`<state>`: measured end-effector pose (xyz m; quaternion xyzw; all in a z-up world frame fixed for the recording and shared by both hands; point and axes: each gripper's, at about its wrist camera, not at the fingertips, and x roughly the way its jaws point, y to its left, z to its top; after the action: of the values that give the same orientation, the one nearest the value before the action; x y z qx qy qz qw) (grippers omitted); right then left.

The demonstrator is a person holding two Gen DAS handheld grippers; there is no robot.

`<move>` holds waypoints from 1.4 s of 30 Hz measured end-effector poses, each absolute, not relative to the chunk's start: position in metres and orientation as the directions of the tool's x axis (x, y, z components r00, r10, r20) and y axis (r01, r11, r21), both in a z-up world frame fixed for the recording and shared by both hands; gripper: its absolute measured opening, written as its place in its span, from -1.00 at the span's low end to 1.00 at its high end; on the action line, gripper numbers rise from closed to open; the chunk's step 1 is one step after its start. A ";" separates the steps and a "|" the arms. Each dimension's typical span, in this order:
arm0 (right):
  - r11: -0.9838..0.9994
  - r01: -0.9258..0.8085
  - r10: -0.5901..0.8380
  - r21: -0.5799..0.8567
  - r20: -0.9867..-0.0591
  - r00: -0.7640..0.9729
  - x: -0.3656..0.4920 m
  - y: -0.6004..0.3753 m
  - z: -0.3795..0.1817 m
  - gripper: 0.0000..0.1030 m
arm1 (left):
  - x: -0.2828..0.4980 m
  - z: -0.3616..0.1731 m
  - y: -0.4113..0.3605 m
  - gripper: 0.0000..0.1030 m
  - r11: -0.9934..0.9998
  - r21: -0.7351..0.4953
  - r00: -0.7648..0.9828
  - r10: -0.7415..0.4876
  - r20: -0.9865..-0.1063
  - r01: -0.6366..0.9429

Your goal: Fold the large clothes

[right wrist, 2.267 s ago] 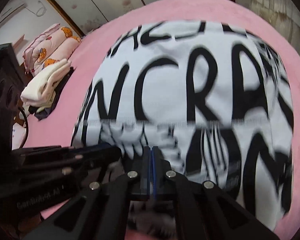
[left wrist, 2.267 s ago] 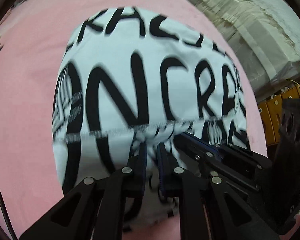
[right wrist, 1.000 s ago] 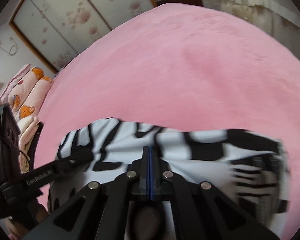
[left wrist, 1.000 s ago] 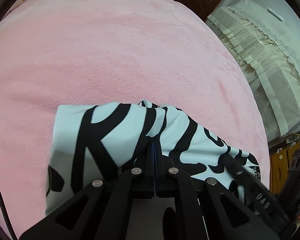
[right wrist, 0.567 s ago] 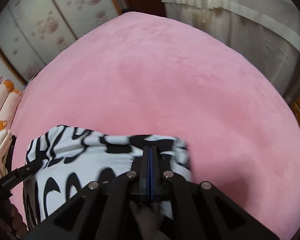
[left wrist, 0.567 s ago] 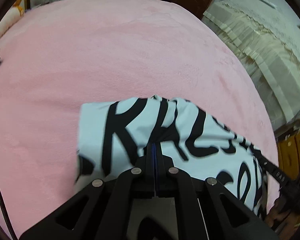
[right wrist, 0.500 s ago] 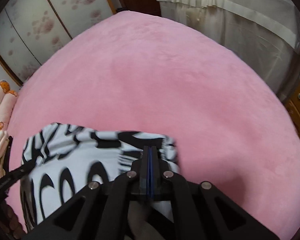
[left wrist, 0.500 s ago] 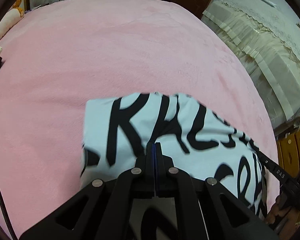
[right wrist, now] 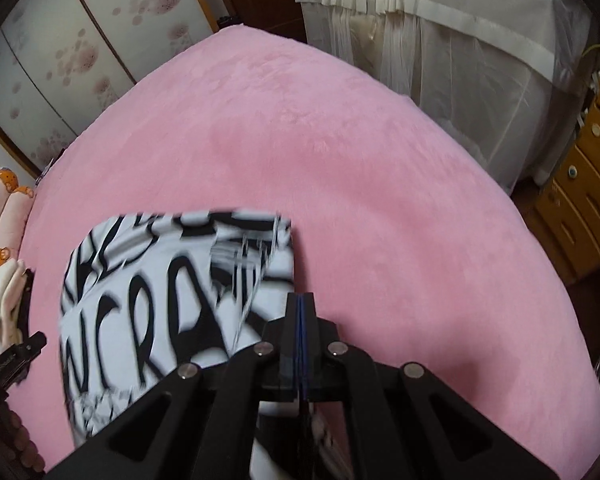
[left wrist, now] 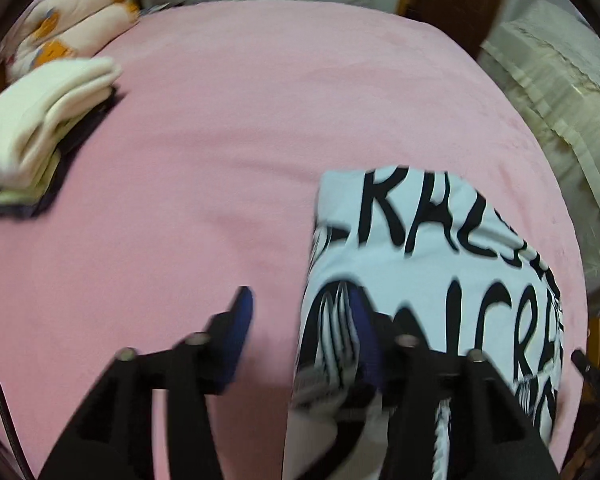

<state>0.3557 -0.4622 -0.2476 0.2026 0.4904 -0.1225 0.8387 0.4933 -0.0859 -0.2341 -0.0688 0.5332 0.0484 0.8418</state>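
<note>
On the far left of the left wrist view, a pile of folded clothes (left wrist: 40,120) sits on the pink bed (left wrist: 220,120), near the teddy-bear pillows (left wrist: 80,20) and well away from the work. Next comes the left gripper (left wrist: 300,320). Its jaws have just been opening and now stand apart. One blue pad is over bare pink bed and the other lies against the edge of the white shirt with big black letters (left wrist: 440,260), so no cloth is squeezed between them. The shirt lies folded on the bed, toward the right of this view. In the right wrist view the shirt (right wrist: 160,300) is low on the left, and the right gripper (right wrist: 300,320) is closed tight at its right edge. I think a bit of cloth may be caught in those closed jaws, but the black arms hide that spot, so I cannot tell. If cloth is stuck there and the hand lifts away, it could drag the top layer and pull the fold open. The left pad touching the shirt could also snag its edge and make a wrinkle. The near end of the shirt is hidden under both grippers. The picture is blurry, so the letters and the folded edges are hard to read. A hand shows dimly at the bottom left corner.
</note>
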 end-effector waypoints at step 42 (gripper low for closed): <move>0.978 0.023 0.189 0.206 -0.934 0.303 0.267 -0.356 -0.163 0.88 | 0.339 -0.150 -0.149 0.90 1.000 -0.011 0.255 -0.004 -0.967 -0.026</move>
<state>0.2669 -0.3559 -0.1631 0.0904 0.5882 0.0517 0.8020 0.3395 -0.1494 -0.1495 -0.0121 0.6101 0.0068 0.7922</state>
